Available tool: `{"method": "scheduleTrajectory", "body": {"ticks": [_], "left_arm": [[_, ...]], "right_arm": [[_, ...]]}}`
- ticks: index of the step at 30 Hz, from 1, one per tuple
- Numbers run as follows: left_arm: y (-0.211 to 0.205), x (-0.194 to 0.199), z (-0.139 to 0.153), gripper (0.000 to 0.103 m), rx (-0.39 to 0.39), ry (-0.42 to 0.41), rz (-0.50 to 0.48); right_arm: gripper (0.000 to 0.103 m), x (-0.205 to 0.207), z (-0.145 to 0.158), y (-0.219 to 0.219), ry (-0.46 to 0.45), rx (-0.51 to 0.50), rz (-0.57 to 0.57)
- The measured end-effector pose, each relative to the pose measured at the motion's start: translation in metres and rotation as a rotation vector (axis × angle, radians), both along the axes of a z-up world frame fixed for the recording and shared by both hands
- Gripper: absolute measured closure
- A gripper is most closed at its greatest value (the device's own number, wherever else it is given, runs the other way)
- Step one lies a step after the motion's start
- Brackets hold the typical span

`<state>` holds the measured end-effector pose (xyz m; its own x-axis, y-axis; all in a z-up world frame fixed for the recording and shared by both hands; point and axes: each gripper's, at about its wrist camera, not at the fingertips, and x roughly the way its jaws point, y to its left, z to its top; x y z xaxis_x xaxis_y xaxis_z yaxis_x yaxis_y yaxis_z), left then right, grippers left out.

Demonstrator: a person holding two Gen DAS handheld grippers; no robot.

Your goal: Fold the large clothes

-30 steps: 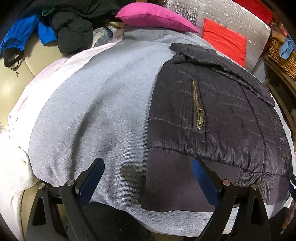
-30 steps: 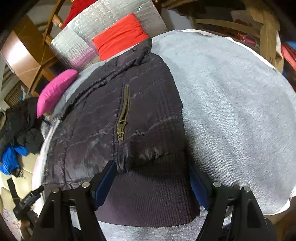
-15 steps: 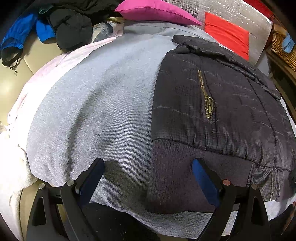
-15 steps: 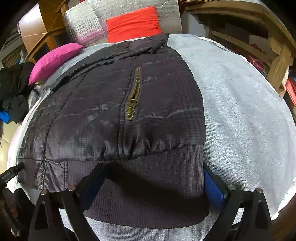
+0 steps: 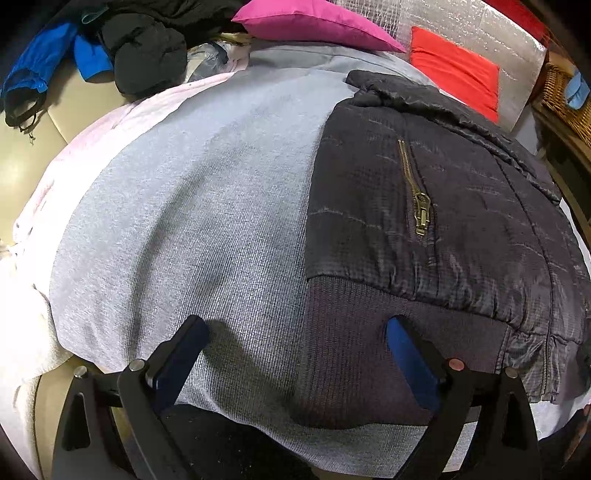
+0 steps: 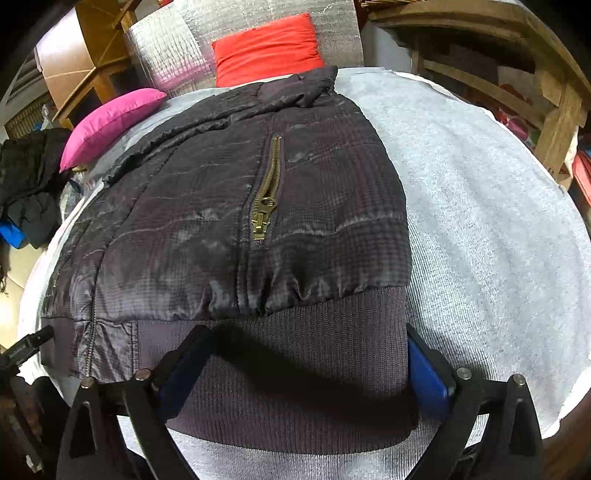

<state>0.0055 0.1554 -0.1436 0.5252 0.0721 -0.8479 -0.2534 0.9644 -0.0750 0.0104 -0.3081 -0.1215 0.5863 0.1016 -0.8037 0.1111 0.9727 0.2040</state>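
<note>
A dark quilted jacket [image 5: 424, 184] [image 6: 221, 221] with a brass pocket zipper [image 6: 264, 214] lies folded on a grey cloth [image 5: 184, 221] [image 6: 480, 221]. Its ribbed hem [image 6: 295, 387] faces me. My left gripper [image 5: 295, 325] stands open over the hem's left corner, one finger above the grey cloth and the other above the ribbing. My right gripper [image 6: 306, 332] is open wide just above the hem, its fingers near the hem's two ends. Neither set of pads presses on the fabric.
A pink cushion [image 5: 314, 18] and a red cushion [image 5: 454, 70] lie at the far end. Black and blue clothes [image 5: 144, 55] are piled at the far left. Wooden furniture [image 6: 517, 74] stands on the right, a wicker basket [image 5: 565, 96] beyond.
The right gripper has rolled to sit level with the hem and its jaws have spread wider. The left gripper has hardly moved.
</note>
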Motion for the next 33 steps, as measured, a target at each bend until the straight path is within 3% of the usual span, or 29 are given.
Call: {"method": "scheduleTrajectory", "body": {"ticks": [3, 7, 11, 19, 20, 21, 23, 24, 26, 29, 31, 33], "left_arm": [[0.0, -0.003, 0.003, 0.005, -0.007, -0.002, -0.006], [0.003, -0.01, 0.01, 0.005, -0.061, -0.042, -0.032], [0.006, -0.012, 0.013, 0.005, -0.153, -0.078, -0.059], [0.009, -0.008, 0.007, 0.005, -0.202, -0.068, -0.056], [0.01, -0.008, 0.007, 0.006, -0.204, -0.064, -0.056], [0.01, -0.007, 0.006, 0.011, -0.203, -0.063, -0.057], [0.01, -0.006, 0.006, 0.029, -0.197, -0.051, -0.064], [0.01, -0.006, 0.005, 0.045, -0.194, -0.044, -0.065], [0.011, -0.005, 0.004, 0.051, -0.204, -0.038, -0.071], [0.013, -0.004, 0.007, 0.052, -0.226, -0.044, -0.074], [0.015, -0.004, 0.006, 0.043, -0.247, -0.038, -0.065], [0.018, -0.004, 0.005, 0.034, -0.271, -0.041, -0.061]], "right_arm": [[0.003, -0.004, 0.003, -0.014, -0.003, 0.111, -0.008], [0.006, -0.011, 0.004, -0.055, -0.022, 0.44, -0.028], [0.022, -0.015, -0.002, -0.085, -0.012, 0.617, -0.059], [0.042, -0.015, -0.006, -0.085, 0.019, 0.593, -0.045], [0.049, -0.014, -0.006, -0.084, 0.027, 0.579, -0.045], [0.06, -0.013, -0.006, -0.084, 0.033, 0.567, -0.043], [0.067, -0.012, -0.006, -0.083, 0.049, 0.533, -0.041], [0.072, -0.012, -0.006, -0.082, 0.053, 0.524, -0.037], [0.074, -0.012, -0.005, -0.082, 0.061, 0.501, -0.034], [0.073, -0.016, -0.005, -0.089, 0.057, 0.489, -0.074], [0.069, -0.017, -0.004, -0.094, 0.054, 0.484, -0.101], [0.038, -0.018, -0.003, -0.094, 0.053, 0.476, -0.103]]}}
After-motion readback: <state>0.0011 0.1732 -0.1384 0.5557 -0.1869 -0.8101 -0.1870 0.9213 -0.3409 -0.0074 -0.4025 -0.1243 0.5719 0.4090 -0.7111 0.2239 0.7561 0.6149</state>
